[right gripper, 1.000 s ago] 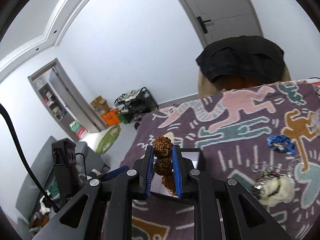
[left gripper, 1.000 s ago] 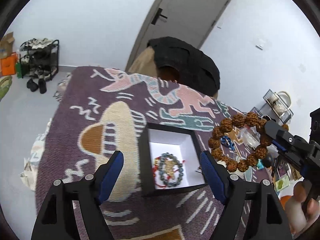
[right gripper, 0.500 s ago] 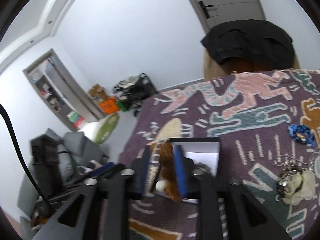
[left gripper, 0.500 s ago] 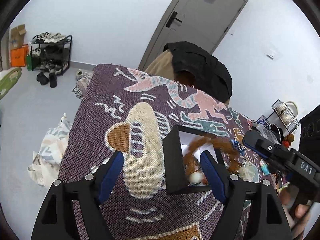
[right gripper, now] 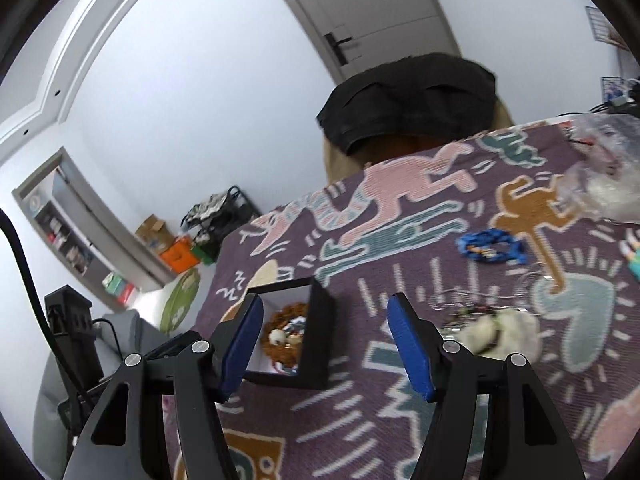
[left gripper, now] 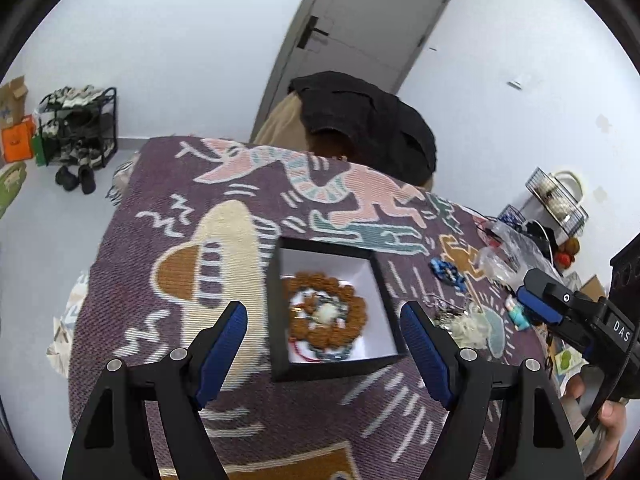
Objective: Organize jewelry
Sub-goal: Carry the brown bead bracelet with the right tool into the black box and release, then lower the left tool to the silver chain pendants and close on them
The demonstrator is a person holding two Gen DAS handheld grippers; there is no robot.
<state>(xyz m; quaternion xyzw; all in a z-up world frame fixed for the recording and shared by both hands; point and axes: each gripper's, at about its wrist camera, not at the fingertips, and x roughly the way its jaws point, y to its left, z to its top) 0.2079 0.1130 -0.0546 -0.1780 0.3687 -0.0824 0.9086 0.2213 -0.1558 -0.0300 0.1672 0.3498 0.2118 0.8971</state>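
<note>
A square black box with a white lining (left gripper: 276,300) sits on the counter, which is draped in a purple woven cloth with cartoon animal shapes (left gripper: 168,184). Inside the box lies a bracelet of large knobbly brown beads (left gripper: 352,312), coiled flat on the white floor, ringing a pale round bead and some smaller blue-grey beads. The left gripper (left gripper: 324,320) hovers above the near edge of the box, its blue-padded fingers spread wide and holding nothing. The right gripper (right gripper: 324,320) hangs just to the right of the box, also spread wide and empty. Further right on the cloth lie a small blue beaded bracelet (right gripper: 490,249), a tangle of wire and cream-coloured jewelry (right gripper: 492,330) and crinkled clear plastic bags (right gripper: 604,184). At the far edge of the counter a tan chair draped with a black garment (left gripper: 368,120) stands before a grey door (left gripper: 360,36).
</note>
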